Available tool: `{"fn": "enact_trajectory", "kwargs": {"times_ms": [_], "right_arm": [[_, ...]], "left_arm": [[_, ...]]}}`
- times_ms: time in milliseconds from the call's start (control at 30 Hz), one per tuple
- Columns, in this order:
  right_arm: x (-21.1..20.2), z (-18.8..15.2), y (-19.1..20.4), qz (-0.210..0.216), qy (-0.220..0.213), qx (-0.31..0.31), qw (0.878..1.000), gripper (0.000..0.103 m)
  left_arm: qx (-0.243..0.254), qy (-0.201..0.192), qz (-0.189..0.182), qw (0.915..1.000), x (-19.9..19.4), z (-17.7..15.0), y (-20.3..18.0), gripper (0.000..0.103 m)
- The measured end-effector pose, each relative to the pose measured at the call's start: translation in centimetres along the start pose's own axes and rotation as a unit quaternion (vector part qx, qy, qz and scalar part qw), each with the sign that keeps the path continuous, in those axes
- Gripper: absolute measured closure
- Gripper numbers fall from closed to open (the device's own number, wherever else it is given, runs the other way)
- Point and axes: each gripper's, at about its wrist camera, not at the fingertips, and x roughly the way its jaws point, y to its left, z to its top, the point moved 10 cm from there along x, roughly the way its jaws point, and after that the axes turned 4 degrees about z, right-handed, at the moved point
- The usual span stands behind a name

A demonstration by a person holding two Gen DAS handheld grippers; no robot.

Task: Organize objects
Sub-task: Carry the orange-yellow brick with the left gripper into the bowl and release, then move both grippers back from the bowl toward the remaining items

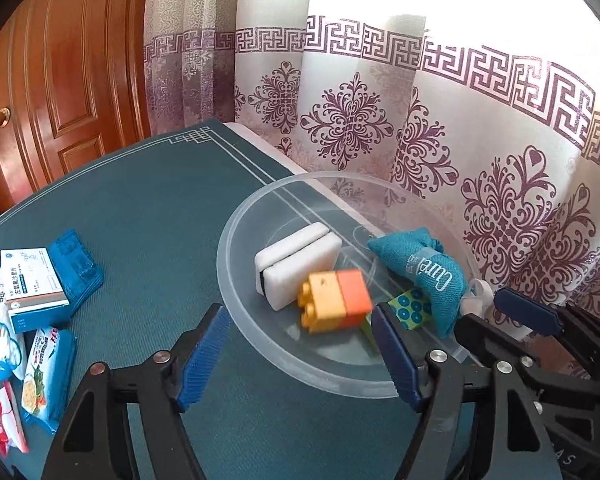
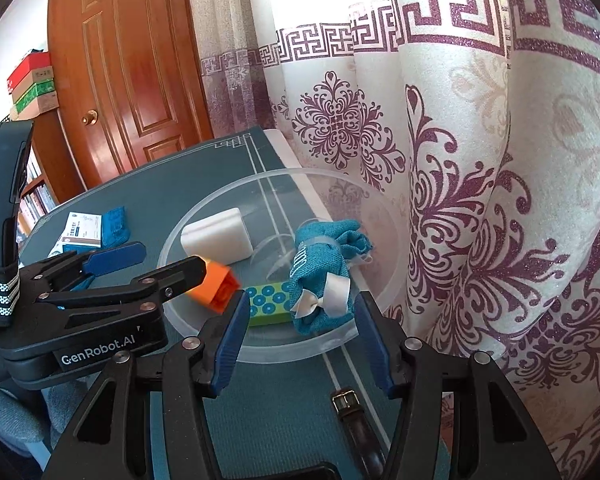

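A clear plastic bowl [image 1: 236,312] stands on the teal table mat. In it lie a white sponge block [image 1: 296,264], a yellow-and-orange toy brick [image 1: 336,300], a green block with blue dots [image 1: 410,308] and a teal cloth pouch [image 1: 428,272]. My left gripper [image 1: 300,356] is open at the bowl's near rim, with the brick just beyond its fingers and free of them. My right gripper [image 2: 300,340] is open and empty in front of the pouch [image 2: 320,276] and the green block [image 2: 270,304]. The left gripper [image 2: 148,264] also shows at the left of the right wrist view.
Snack packets [image 1: 44,368], a medicine box [image 1: 32,284] and a blue packet [image 1: 76,268] lie on the mat's left part. A brown watch strap [image 2: 356,424] lies near the right gripper. A patterned curtain [image 1: 420,120] hangs right behind the bowl; a wooden door [image 1: 60,80] stands far left.
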Motion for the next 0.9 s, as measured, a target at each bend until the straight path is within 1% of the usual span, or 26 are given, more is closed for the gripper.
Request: {"fn": "enact_trajectory", "kwargs": {"times_ms": [100,167,233,367,433,533,900], "right_arm": [[0.2,-0.1,0.1,0.001,0.003,0.001,1.000,0.047],[0.3,-0.3,0.3,0.002,0.005,0.000,1.000,0.047],[0.3,-0.3,0.4,0.004,0.006,0.000,1.000,0.047],[0.3,-0.4,0.7,0.006,0.007,0.000,1.000,0.047],[0.3,-0.5,0.8,0.008,0.008,0.000,1.000,0.047],[0.3,-0.6,1.2,0.012,0.011,-0.001,1.000,0.047],[0.1,-1.2,3.1,0.026,0.016,-0.012,0.999,0.046]], "left_arm": [[-0.005,0.004,0.007,1.0000,-0.1,-0.5,0.7,0.026],[-0.005,0.005,0.013,0.9999,-0.2,-0.8,1.0,0.023],[-0.003,0.004,0.021,0.9998,-0.3,-1.0,1.3,0.018],[-0.001,0.004,0.030,0.9995,-0.7,-1.4,1.8,0.015],[-0.002,0.004,0.035,0.9994,-1.0,-1.5,2.1,0.011],[-0.006,0.003,0.043,0.9991,-1.3,-1.8,2.6,0.008],[-0.022,0.011,0.073,0.9970,-2.1,-3.1,5.1,0.006]]}}
